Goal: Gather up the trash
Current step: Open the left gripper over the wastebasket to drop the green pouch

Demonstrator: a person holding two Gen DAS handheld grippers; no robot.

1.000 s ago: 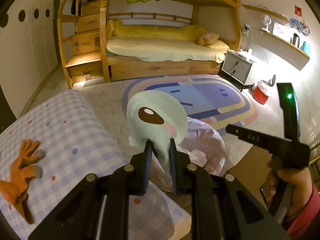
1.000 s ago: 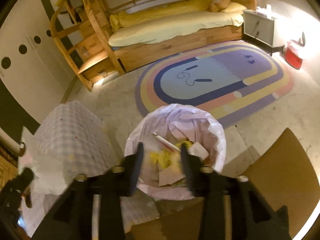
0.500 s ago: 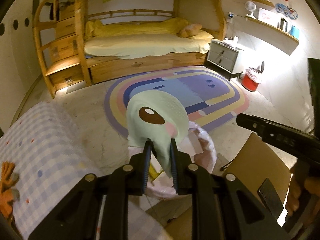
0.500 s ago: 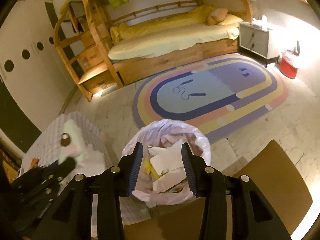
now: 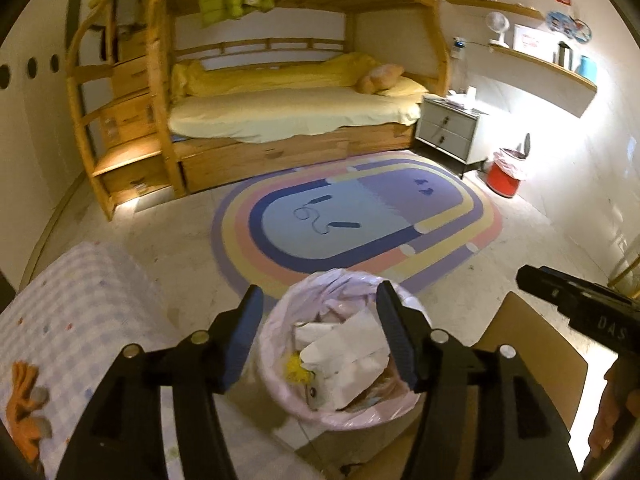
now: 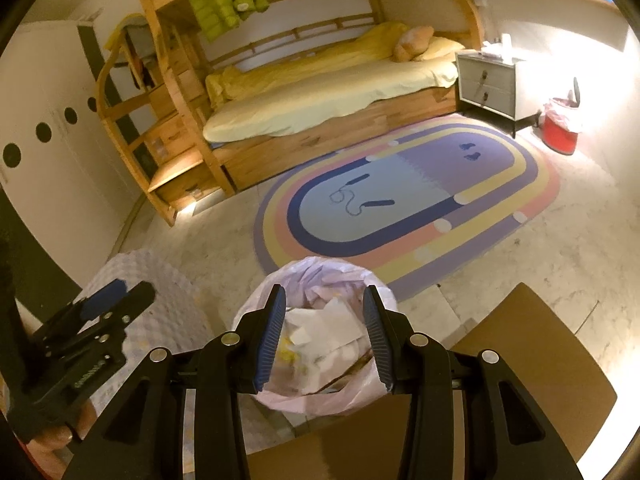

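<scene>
Left gripper (image 5: 318, 334) jaws are just being opened, nothing between them, right gripper (image 6: 325, 336) apart and empty; light, crumpled paper trash (image 5: 344, 354) is lying in the bin (image 5: 280, 364) directly below, best pinched softly at a raised fold.

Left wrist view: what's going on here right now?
A person is collecting trash with two handheld claws. The left claw hangs over the pink-lined trash bin; its jaws have just been opening and nothing is between them. Paper scraps lie in the bin. The right claw, also empty, hovers above it.
</scene>
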